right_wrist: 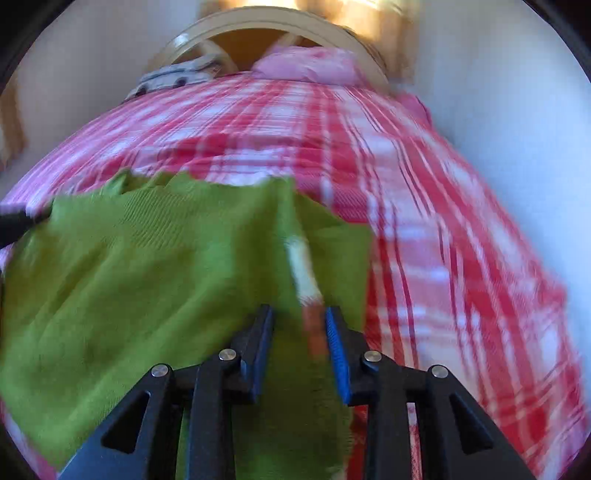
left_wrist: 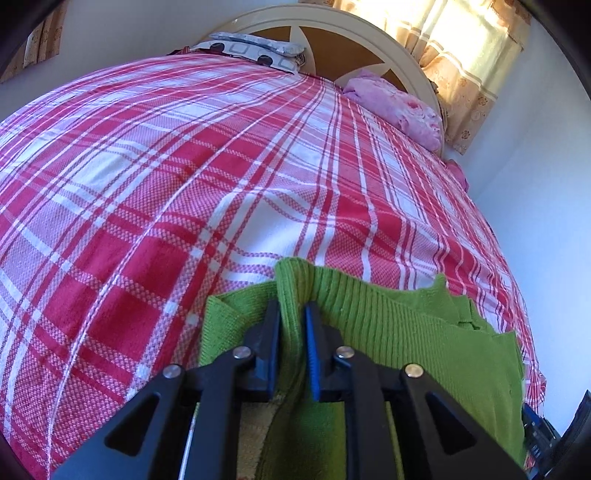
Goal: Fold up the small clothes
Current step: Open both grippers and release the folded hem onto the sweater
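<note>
A small green knitted garment [left_wrist: 399, 325] lies at the near edge of a bed. In the left wrist view my left gripper [left_wrist: 292, 306] is shut on a ribbed fold of the green garment, which bunches up between the pads. In the right wrist view, which is blurred by motion, the green garment [right_wrist: 147, 266] spreads to the left, and my right gripper [right_wrist: 299, 314] has its jaws apart with the garment's right edge and a white strip [right_wrist: 304, 275] lying between them. The left gripper's black tip [right_wrist: 16, 221] shows at the garment's far left corner.
The bed is covered by a red and white plaid sheet [left_wrist: 184, 177]. At its head are a patterned grey pillow [left_wrist: 258, 50], a pink pillow [left_wrist: 399, 107] and a curved cream headboard [left_wrist: 369, 33]. A curtained window [left_wrist: 472, 55] is at the upper right.
</note>
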Available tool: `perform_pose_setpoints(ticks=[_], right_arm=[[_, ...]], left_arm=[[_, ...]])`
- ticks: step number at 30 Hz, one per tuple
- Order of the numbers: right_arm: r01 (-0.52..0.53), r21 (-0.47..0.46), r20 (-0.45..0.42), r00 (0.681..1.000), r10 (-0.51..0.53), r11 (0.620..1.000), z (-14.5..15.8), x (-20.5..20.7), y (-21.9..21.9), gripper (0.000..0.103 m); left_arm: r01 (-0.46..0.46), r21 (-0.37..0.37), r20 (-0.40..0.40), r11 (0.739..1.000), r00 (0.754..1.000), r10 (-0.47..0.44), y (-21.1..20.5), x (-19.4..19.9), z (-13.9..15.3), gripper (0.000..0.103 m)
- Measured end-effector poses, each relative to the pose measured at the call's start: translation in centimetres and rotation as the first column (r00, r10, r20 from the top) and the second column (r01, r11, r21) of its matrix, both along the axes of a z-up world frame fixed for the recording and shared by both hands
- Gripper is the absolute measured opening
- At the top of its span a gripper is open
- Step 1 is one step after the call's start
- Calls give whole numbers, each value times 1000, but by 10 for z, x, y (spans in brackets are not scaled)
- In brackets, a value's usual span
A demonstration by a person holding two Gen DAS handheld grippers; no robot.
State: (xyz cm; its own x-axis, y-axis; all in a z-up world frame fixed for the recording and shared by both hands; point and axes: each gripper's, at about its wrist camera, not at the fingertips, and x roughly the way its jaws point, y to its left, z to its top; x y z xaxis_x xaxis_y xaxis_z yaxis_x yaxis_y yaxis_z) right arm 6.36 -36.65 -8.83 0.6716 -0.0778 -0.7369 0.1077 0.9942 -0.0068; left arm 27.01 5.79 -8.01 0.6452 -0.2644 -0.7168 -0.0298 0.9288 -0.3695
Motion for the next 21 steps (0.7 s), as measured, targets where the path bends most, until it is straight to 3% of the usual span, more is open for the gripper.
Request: perform_pose_setpoints(ticks=[2, 3, 5, 9, 12, 14, 18, 19, 21], right_arm=[[124, 75, -28, 992, -122, 989, -3, -5, -28, 33], [149, 173, -28, 989, -146, 974, -9, -11, -44, 35], [141, 235, 0, 989, -145, 962, -14, -16, -52, 35], [147, 72, 38, 988, -150, 987, -10, -18, -26, 36], [159, 24, 42, 986, -160, 987, -10, -14, -23, 43], [171, 38, 43, 984, -173, 985, -8, -14, -30, 48], [175, 78, 64, 982, -180, 981, -7, -17, -38, 47], [176, 75, 78, 980, -182, 982, -4, -21, -38, 45], [179, 62, 112, 976, -185, 982, 2, -26, -34, 32]], left_arm=[[0, 1, 0, 1000, 1000, 0, 0, 0, 0, 18], [0, 4, 0, 1000, 1000, 0, 0, 0, 0, 18], [4, 7, 0, 1000, 1000, -4, -1, 0, 0, 18], [14, 12, -6, 1000, 1000, -14, -2, -2, 2, 19], [27, 97, -14, 995, 1000, -25, -9, -19, 14, 21], [29, 149, 7, 988, 1000, -31, -14, -43, 28, 30], [108, 136, 61, 985, 991, -117, -24, -102, 48, 62], [122, 143, 69, 982, 989, -133, -26, -119, 51, 71], [137, 153, 69, 979, 986, -149, -28, -144, 51, 77]])
